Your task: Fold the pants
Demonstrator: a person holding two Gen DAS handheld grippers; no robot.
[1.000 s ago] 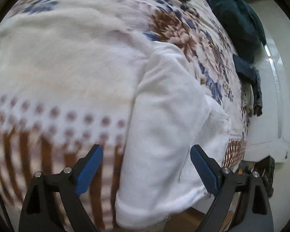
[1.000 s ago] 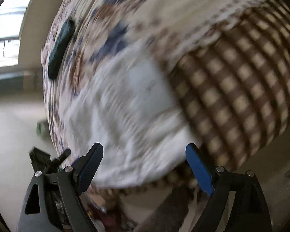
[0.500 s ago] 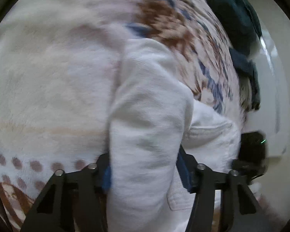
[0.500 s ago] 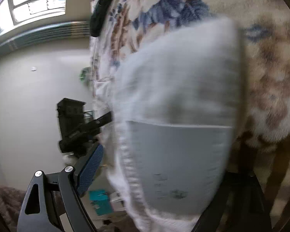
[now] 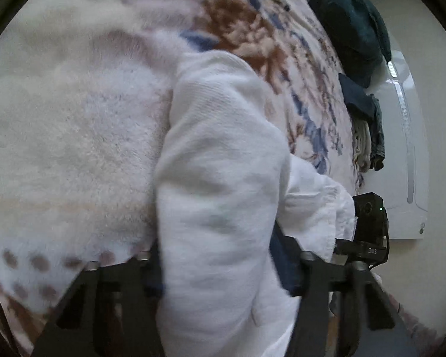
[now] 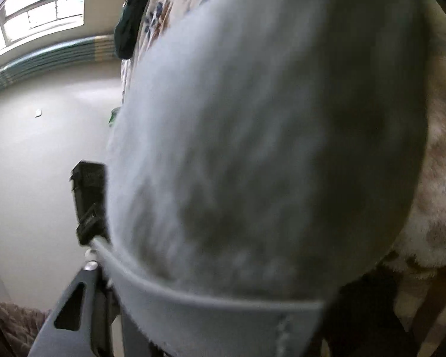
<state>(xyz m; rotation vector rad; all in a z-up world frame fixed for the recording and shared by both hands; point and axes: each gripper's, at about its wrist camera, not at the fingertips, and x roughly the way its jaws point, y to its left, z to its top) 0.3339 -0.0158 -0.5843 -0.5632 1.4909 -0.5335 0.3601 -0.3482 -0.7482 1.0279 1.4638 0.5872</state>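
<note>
Only the left view shows dark clothes (image 5: 346, 20).

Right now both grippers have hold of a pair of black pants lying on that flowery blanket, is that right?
Not quite: the pants are white, not black, as the left wrist view shows. The rest holds: the left gripper is closed on one folded leg, the right gripper has the fabric between its jaws, which have just been closing, and the pants lie on the flowery blanket.

White pants (image 5: 220, 184) bunched on blanket
</note>
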